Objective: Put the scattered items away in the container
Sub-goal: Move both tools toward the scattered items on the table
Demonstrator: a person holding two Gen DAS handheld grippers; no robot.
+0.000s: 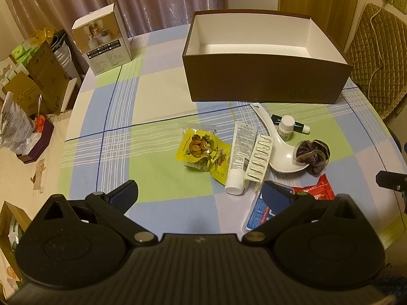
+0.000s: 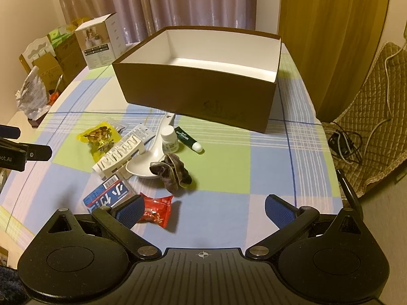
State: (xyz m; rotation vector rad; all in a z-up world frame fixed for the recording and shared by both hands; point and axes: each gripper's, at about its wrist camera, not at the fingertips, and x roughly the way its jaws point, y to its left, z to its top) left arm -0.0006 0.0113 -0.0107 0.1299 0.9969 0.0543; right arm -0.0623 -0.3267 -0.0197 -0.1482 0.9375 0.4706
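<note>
An open brown box (image 1: pixel 264 78) (image 2: pixel 193 89) with a bare white inside stands at the back of the checked tablecloth. In front of it lie a yellow snack pack (image 1: pixel 201 150) (image 2: pixel 99 137), a white tube (image 1: pixel 241 152), a white slotted holder (image 1: pixel 259 160) (image 2: pixel 119 157), a white ladle (image 1: pixel 279 152) (image 2: pixel 147 162), a pill bottle (image 1: pixel 286 127) (image 2: pixel 170 138), a green tube (image 1: pixel 292 124) (image 2: pixel 189 138), a dark scrunchie (image 1: pixel 313 155) (image 2: pixel 173 175), a red packet (image 1: pixel 315 190) (image 2: pixel 155 213) and a blue packet (image 1: pixel 262 211) (image 2: pixel 109 195). My left gripper (image 1: pixel 201 195) and right gripper (image 2: pixel 204 211) hover open and hold nothing.
A white product carton (image 1: pixel 106 40) (image 2: pixel 101 43) stands at the back left. Cardboard boxes and a plastic bag (image 1: pixel 15 127) crowd the left side table. A quilted chair (image 1: pixel 376 50) (image 2: pixel 368 127) with cables sits beyond the table's right edge. Curtains hang behind.
</note>
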